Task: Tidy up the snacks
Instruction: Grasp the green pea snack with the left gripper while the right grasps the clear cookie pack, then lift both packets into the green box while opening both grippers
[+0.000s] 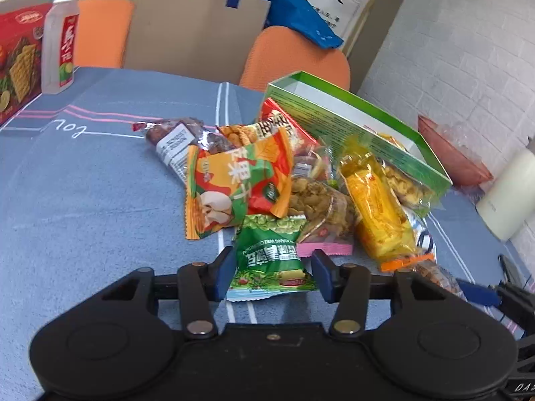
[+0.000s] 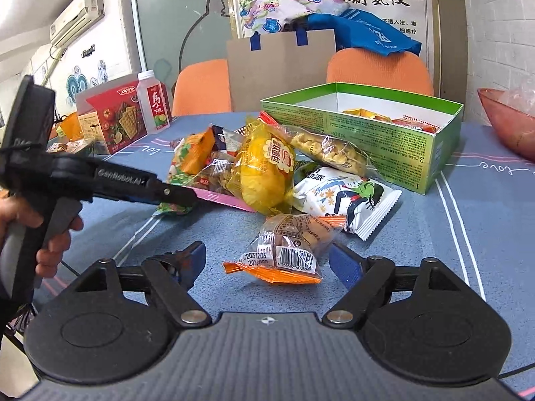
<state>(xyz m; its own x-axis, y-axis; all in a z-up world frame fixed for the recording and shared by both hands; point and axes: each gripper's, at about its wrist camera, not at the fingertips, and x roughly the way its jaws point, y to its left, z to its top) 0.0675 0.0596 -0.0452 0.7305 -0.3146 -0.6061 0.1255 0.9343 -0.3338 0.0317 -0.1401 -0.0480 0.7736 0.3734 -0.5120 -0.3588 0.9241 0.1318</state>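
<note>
Right up against the near wall of the green box [image 2: 384, 140] sits the whole snack pile, spilling toward the camera across the blue tablecloth [image 1: 83, 183]. Looks like we're at the pick-up stage of sorting: the left gripper [image 1: 272, 272] has its jaws apart on either side of the green pea packet [image 1: 271, 257], which lies at the pile's near edge, farthest from the box, pads close to it but not squeezing as far as I can tell. The right gripper [image 2: 267, 260] is also wide open, straddling a clear packet with orange ends [image 2: 287, 250] that lies a bit apart from the pile, well short of the box. The box already has a few packets inside at its far end, so I'd guess everything's headed there. Next move for the left side is probably just closing on the pea packet and carrying it over the yellow bread pack [image 1: 378, 207] into the box. Crinkly foil might slip, so grab the middle.
</note>
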